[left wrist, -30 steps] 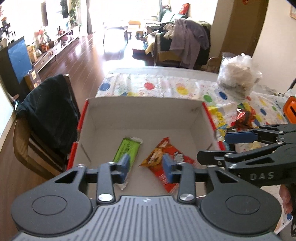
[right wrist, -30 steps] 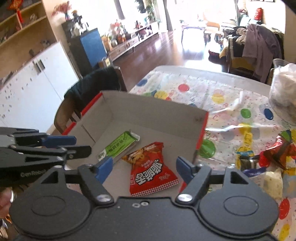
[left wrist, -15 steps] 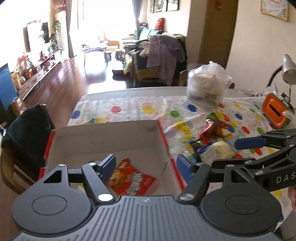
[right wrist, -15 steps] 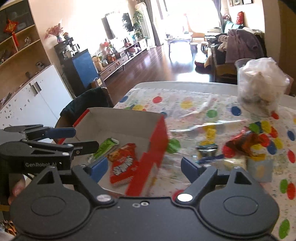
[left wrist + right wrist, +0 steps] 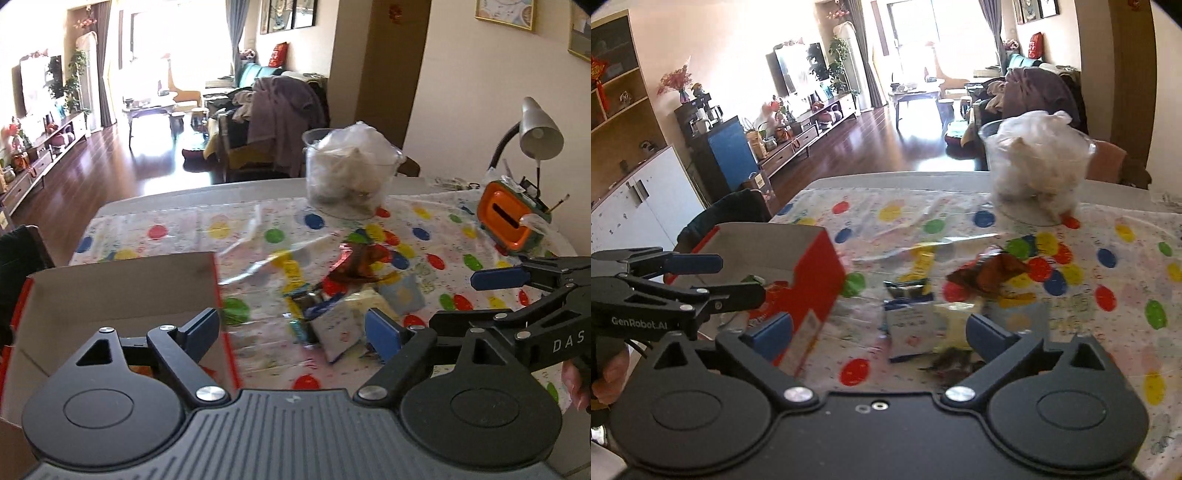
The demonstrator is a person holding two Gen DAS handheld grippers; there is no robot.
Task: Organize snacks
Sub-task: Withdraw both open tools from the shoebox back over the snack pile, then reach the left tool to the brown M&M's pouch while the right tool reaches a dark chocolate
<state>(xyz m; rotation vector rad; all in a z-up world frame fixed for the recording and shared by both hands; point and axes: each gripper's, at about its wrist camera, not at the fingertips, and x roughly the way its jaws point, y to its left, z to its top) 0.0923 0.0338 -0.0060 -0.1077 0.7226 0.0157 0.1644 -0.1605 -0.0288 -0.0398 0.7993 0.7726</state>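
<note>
Both tongs, left (image 5: 291, 328) and right (image 5: 881, 332), have just spread wide, pinching nothing. They face the loose snack pile (image 5: 934, 314) mid-counter, beside the box (image 5: 816, 266), likely to fetch more.

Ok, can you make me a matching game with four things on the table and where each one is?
Things:
1. cardboard box
2. clear tub of white stuff
3. orange holder
4. snack pile

Places:
A. far right, below the lamp
B. middle of the spotted cloth
C. left edge of the table
D. far side of the table

Pairs: 1-C, 2-D, 3-A, 4-B
</note>
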